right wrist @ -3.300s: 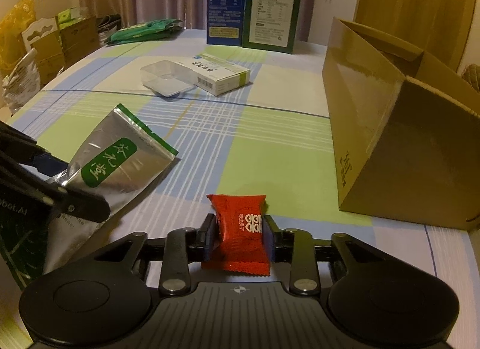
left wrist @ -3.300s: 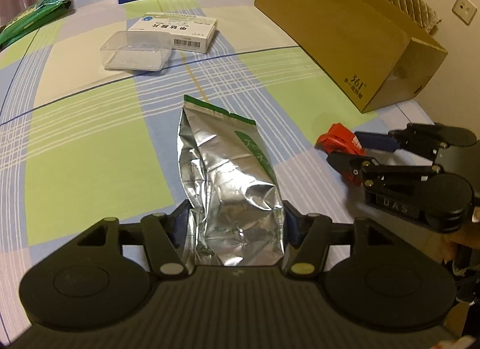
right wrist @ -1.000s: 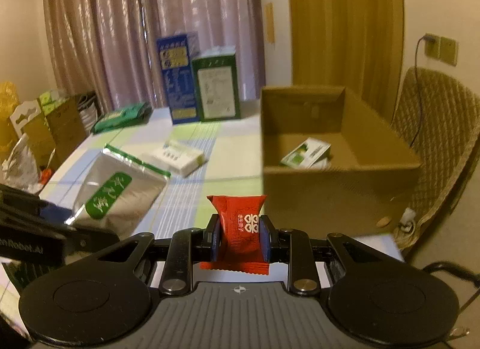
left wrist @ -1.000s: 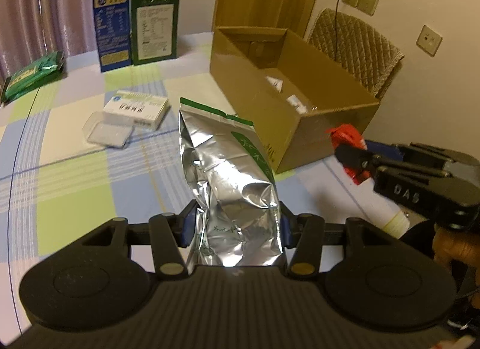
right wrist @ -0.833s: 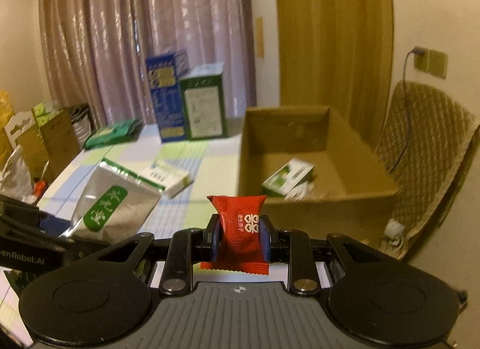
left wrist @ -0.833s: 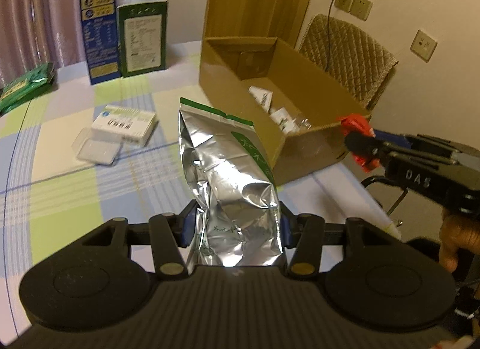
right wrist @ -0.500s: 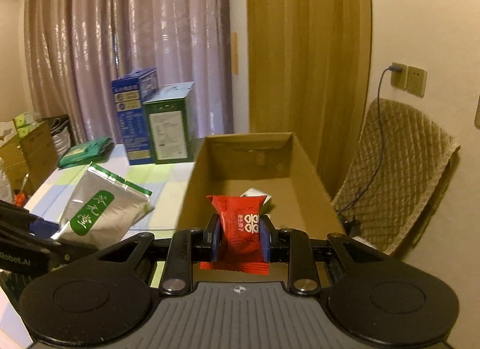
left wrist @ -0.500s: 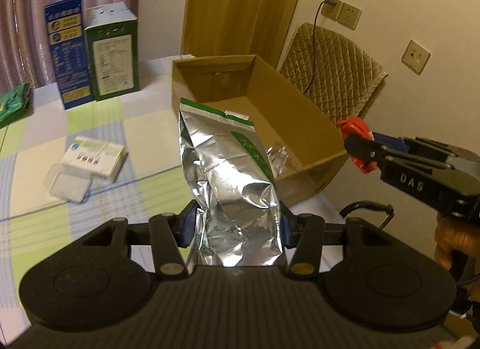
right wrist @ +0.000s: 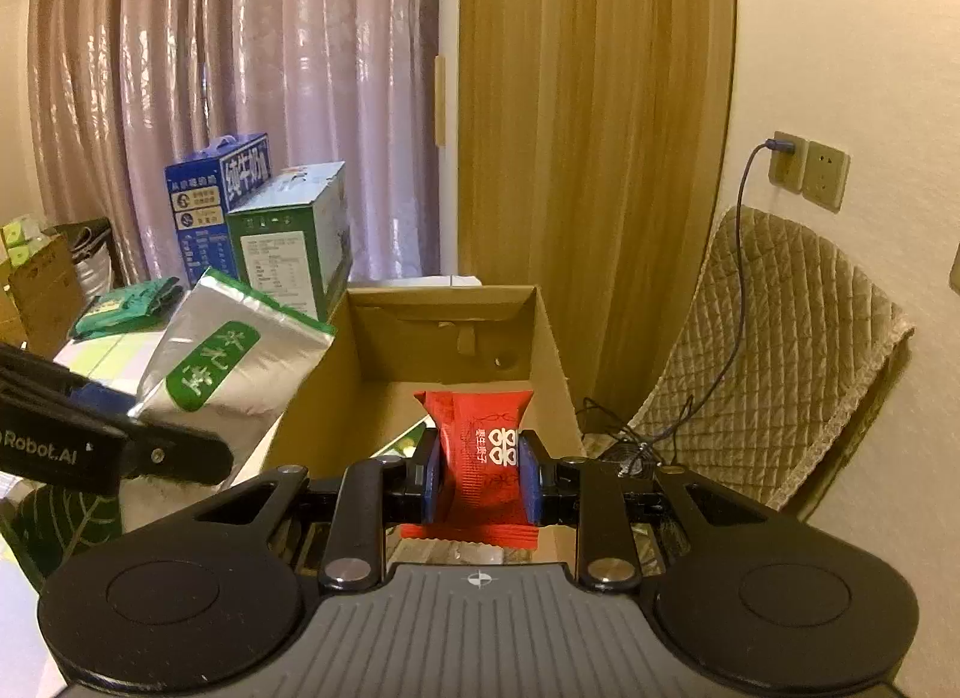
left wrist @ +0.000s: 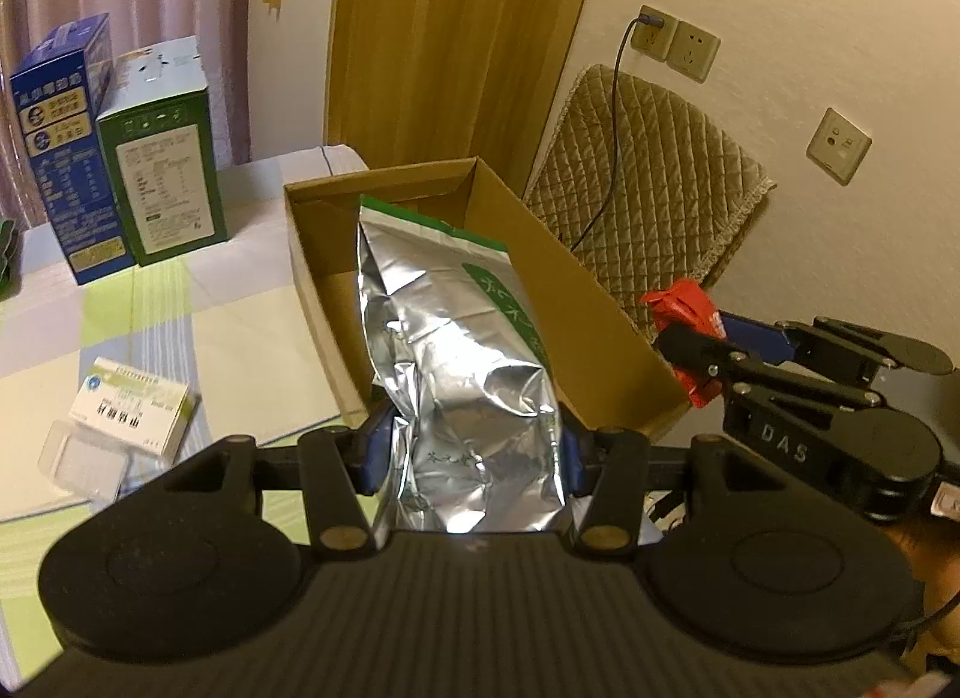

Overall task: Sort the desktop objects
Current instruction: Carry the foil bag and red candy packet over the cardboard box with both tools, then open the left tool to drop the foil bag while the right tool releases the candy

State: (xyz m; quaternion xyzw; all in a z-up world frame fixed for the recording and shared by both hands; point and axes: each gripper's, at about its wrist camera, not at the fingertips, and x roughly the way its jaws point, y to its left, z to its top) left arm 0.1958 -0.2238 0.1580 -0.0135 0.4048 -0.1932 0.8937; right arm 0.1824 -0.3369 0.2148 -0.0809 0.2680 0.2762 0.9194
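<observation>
My left gripper (left wrist: 468,452) is shut on a crinkled silver foil pouch (left wrist: 462,362) with a green label, held up in front of the open cardboard box (left wrist: 324,290). My right gripper (right wrist: 480,476) is shut on a small red candy packet (right wrist: 483,446), raised over the near end of the cardboard box (right wrist: 312,398). In the left wrist view the right gripper (left wrist: 690,338) comes in from the right with the red packet (left wrist: 684,302) beside the box's near right corner. In the right wrist view the foil pouch (right wrist: 234,368) hangs at the left, by the box's left wall.
A white medicine box (left wrist: 132,404) and a clear plastic lid (left wrist: 84,458) lie on the checked tablecloth at the left. A blue carton (left wrist: 54,158) and a green carton (left wrist: 162,158) stand at the back. A quilted chair (right wrist: 768,350) stands right of the box. A packet (right wrist: 408,440) lies inside the box.
Both grippers have risen and swung towards the cardboard box with their loads. The box has come from the right to the middle of both views, and its inside now lies below the red packet.
</observation>
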